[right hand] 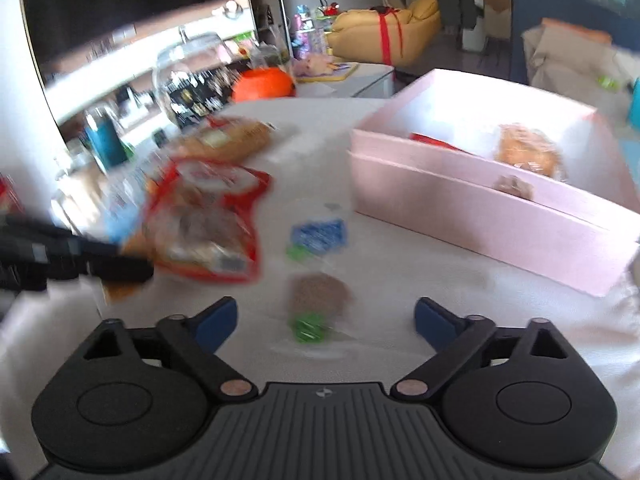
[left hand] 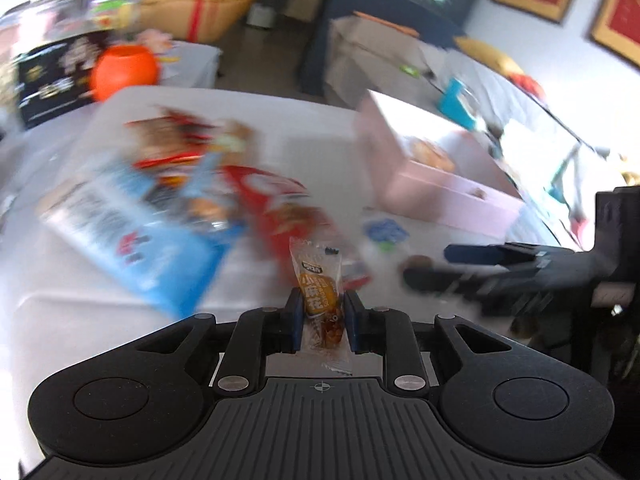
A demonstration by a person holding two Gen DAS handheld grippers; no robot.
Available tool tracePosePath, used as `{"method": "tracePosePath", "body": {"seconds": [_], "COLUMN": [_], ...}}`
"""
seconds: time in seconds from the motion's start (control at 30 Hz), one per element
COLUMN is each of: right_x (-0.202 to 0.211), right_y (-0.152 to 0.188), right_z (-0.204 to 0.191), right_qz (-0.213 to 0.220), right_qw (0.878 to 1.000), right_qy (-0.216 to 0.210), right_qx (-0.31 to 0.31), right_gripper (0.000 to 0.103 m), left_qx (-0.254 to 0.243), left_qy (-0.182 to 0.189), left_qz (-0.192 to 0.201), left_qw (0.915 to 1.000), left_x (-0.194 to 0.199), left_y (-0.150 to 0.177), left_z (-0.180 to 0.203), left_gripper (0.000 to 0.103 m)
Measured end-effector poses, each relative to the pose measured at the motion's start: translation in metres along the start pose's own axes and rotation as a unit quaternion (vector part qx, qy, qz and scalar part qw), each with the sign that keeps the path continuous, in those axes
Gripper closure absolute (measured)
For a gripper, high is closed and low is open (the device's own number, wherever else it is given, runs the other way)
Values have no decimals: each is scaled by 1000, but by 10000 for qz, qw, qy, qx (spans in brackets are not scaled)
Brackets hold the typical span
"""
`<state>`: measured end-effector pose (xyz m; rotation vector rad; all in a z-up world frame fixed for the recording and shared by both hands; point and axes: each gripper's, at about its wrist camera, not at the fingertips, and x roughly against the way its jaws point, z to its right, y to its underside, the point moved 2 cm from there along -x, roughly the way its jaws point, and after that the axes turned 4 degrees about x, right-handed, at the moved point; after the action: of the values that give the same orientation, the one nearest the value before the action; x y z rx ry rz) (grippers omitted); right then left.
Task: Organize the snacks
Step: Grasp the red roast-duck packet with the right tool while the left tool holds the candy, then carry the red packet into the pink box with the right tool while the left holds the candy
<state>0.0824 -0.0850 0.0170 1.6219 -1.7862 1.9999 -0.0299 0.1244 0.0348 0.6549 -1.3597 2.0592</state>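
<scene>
Pink box (right hand: 492,224) part-filled; sorting roughly midway, judging by what lies loose.
Box, right of frame in the right wrist view, holds three items I can make out: one orange bun pack (right hand: 526,150), one red wrapper, one brown piece. Left gripper (left hand: 320,316) fingers pinched tight on one small orange twist-snack packet (left hand: 320,284), carried clear of the counter (right hand: 400,272). Right gripper (right hand: 325,322) fingers spread wide, empty, above one brown snack (right hand: 318,294). Loose: one blue-label packet (right hand: 318,236), one red bag (right hand: 208,220), one blue bag (left hand: 132,236); more at back, blurred.
</scene>
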Motion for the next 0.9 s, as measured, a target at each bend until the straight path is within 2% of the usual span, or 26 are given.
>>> {"method": "tracePosePath", "body": {"seconds": [0.13,0.2,0.3,0.37,0.4,0.53,0.57,0.6,0.67,0.77,0.9], "right_x": [-16,-38,-78,-99,-101,-91,-86,-80,-62,-29,17], "right_y": [-36,-54,-69,-71,-70,-58,-52,-48,-37,-22,-6], "right_z": [-18,-30,-45,-47,-47,-58,-62,-64,-62,-41,-2], "right_qz": [8,-85,-346,-595,-552,-637,-664,-663,-694,-646,-492], "right_qw": [9968,9968,9982,9965,9962,9967,9969,9968,9958,9972,9987], "right_qy": [-676,-693,-415,-443,-481,-507,-383,-236,-117,-143,120], "right_qx": [-416,-393,-253,-390,-465,-14,187,369,591,340,-63], "right_gripper": [8,8,8,9,8,15,20,34,37,39,39], "left_qx": [286,426,563,600,599,634,636,616,539,397,212], "left_qy": [-181,-124,-44,8,29,120,149,195,268,325,488], "left_qz": [92,71,9,-21,-30,-76,-88,-104,-159,-265,-427], "left_qw": [9994,9990,9984,9982,9982,9979,9978,9979,9981,9983,9977], "left_x": [10,10,7,3,3,-3,-4,-5,-7,-14,-26], "left_y": [2,5,11,17,18,19,20,20,20,21,21], "left_z": [-26,-33,-39,-39,-38,-38,-36,-33,-26,-16,2], "left_gripper": [78,78,78,78,78,78,78,78,78,78,78]}}
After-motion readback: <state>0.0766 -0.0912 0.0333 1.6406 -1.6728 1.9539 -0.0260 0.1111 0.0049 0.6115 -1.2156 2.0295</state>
